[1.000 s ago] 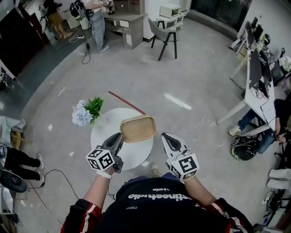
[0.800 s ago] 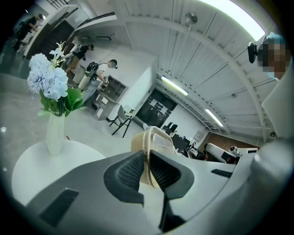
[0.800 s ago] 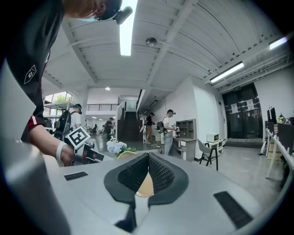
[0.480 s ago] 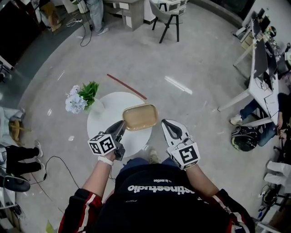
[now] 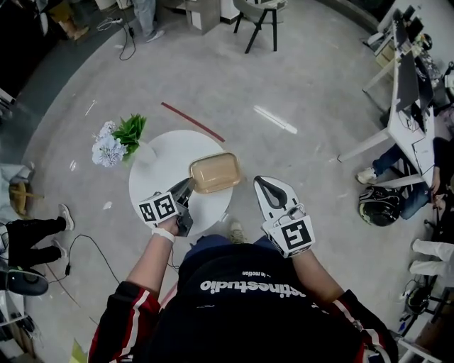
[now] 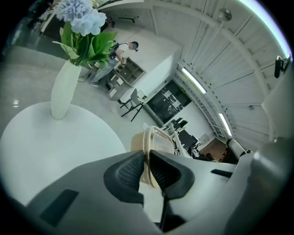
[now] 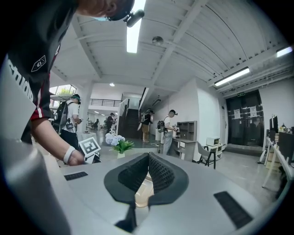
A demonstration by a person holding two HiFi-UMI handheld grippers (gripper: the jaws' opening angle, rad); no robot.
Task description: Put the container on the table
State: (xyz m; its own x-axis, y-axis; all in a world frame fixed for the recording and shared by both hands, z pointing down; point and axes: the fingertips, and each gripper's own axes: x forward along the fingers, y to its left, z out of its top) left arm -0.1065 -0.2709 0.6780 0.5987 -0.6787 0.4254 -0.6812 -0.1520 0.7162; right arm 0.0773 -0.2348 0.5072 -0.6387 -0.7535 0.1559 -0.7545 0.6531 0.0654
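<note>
A tan, clear-lidded container [image 5: 215, 172] hangs over the right part of the round white table [image 5: 156, 177]. My left gripper [image 5: 189, 185] is shut on its near rim. In the left gripper view the jaws [image 6: 147, 158] pinch the thin rim, and the container [image 6: 161, 143] stands on edge beyond them. I cannot tell whether it touches the tabletop [image 6: 55, 142]. My right gripper [image 5: 265, 182] hovers to the right of the table, off the container. Its jaws [image 7: 148, 157] are shut with nothing between them.
A white vase with blue flowers and green leaves [image 5: 113, 142] stands at the table's far left edge, also seen as the vase [image 6: 64, 89]. A chair [image 5: 257, 14] and desks stand further off. People sit or stand around the room's edges.
The table and vase have slid left and up in the head view. The container, still in my left gripper, looks smaller and sits nearer the table's right edge. The right gripper stays alongside.
</note>
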